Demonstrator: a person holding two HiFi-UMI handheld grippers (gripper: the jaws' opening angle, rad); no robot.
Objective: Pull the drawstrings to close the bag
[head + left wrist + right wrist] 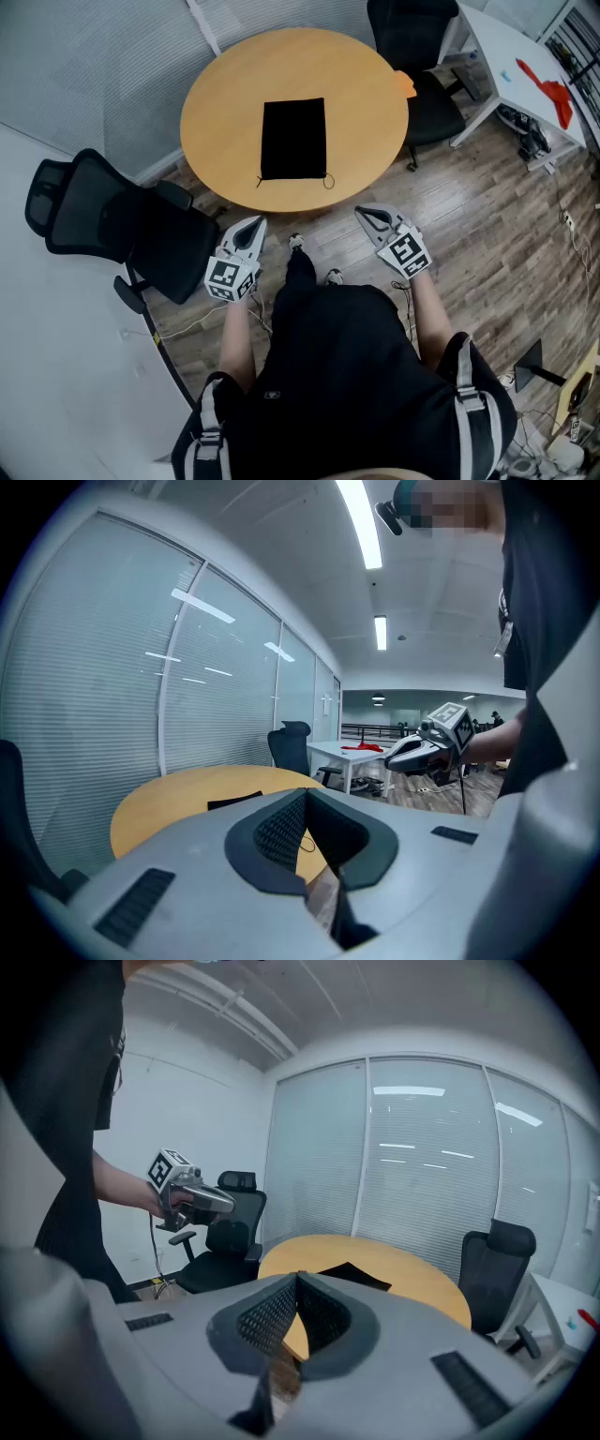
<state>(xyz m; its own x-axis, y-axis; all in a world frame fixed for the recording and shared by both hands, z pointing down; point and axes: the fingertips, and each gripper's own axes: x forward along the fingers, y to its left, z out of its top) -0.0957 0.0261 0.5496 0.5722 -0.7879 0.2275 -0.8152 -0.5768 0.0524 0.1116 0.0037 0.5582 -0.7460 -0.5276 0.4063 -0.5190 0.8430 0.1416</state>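
In the head view, a black bag [293, 139] is seen lying flat in the middle of a round table [225, 94]. Its drawstrings [326, 180] trail off the two corners nearest the person. The left gripper [253, 224] and the right gripper [366, 214] are held side by side over the floor [487, 206], short of the table's near edge and well apart from the bag. Both are pointed toward the table. A chair [103, 220] is parked at the table's left, and a desk [511, 47] is set at the upper right.

In the left gripper view, that gripper's jaws are seen brought together at the tips, with nothing held between them. The table and the bag are seen beyond them, to the left, and the right gripper is seen held in the air to the right.

In the right gripper view, its jaws are likewise pressed together and empty. The bag is seen on the table just past the tips, untouched. The left gripper is seen raised at the left, in front of the chair.
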